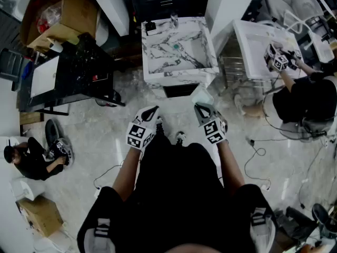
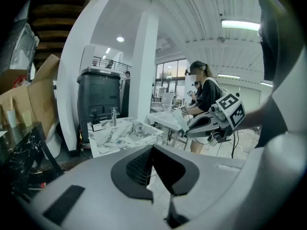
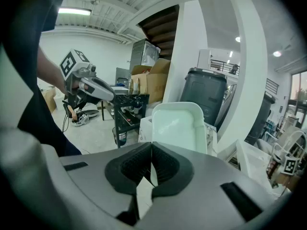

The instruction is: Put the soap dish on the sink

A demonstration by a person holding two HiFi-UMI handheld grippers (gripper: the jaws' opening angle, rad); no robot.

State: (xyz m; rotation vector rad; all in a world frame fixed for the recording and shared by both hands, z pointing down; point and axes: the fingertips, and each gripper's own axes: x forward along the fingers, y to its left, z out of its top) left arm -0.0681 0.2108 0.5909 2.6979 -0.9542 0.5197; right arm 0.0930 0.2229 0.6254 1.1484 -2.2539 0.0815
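Observation:
In the right gripper view the soap dish (image 3: 178,127), a pale green-white rectangular tray, stands upright with my right gripper (image 3: 151,145) shut on its lower edge. The head view shows the soap dish (image 1: 201,95) held by the right gripper (image 1: 200,107) just in front of the marble sink (image 1: 176,49), below its front edge. My left gripper (image 1: 153,110) hangs beside it to the left, shut and holding nothing. In the left gripper view the left gripper (image 2: 152,147) has its jaws closed together, the sink (image 2: 122,131) lies ahead, and the dish (image 2: 179,120) shows at the right.
A faucet (image 1: 174,20) and a small dark item stand at the sink's back rim. A black cart (image 1: 79,70) and cardboard boxes (image 1: 68,15) stand at left. Another person works at a white sink (image 1: 258,46) at right; someone sits on the floor (image 1: 29,159). Cables (image 1: 258,152) trail across the floor.

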